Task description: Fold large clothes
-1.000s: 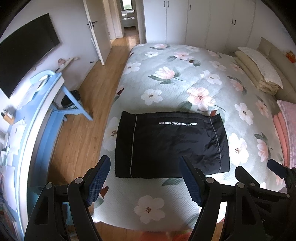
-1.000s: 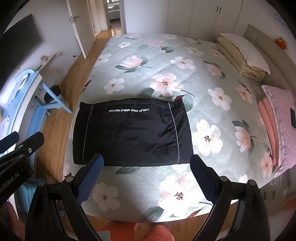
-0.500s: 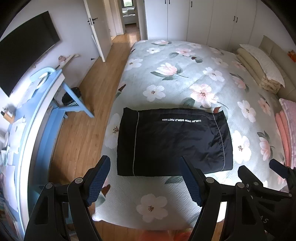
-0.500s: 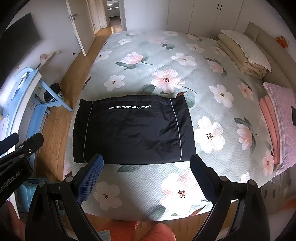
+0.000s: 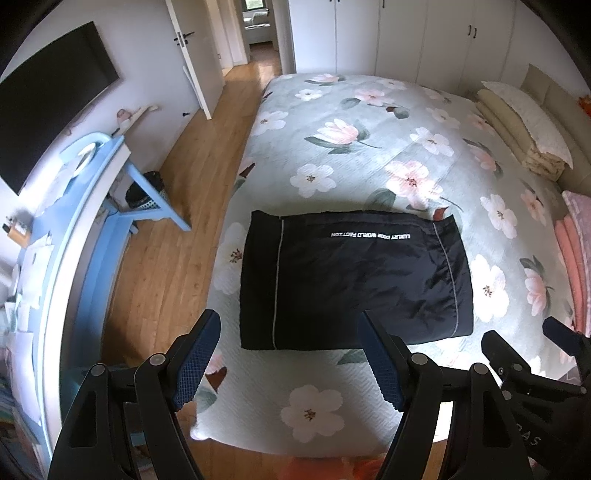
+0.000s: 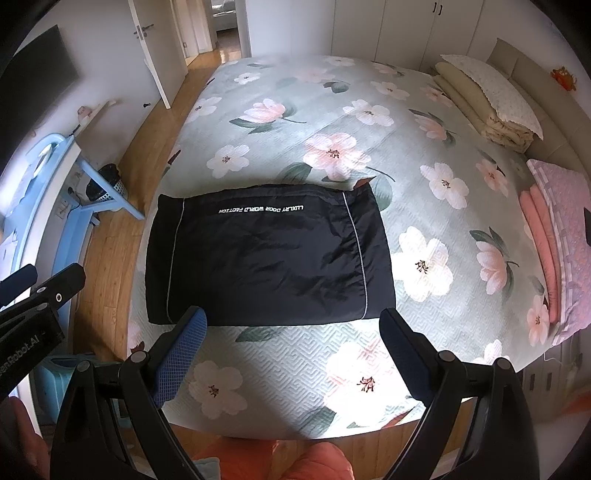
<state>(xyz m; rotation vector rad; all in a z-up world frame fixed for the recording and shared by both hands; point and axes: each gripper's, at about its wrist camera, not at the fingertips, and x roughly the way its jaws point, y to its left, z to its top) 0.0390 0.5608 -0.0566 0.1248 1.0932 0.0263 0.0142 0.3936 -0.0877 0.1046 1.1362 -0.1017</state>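
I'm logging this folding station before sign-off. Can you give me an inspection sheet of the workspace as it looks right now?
Surface: floral bedspread covering the bed, mostly bare.
Job's things: black garment folded into a rectangle, flat near the bed's near edge, white lettering up.
Clutter: folded bedding and pink folded blankets by the headboard side.
Grippers: left gripper and right gripper both open, empty, above the bed edge.
Cables: nothing seen.
Surroundings: blue desk, wall screen, white wardrobes, open door, wood floor.
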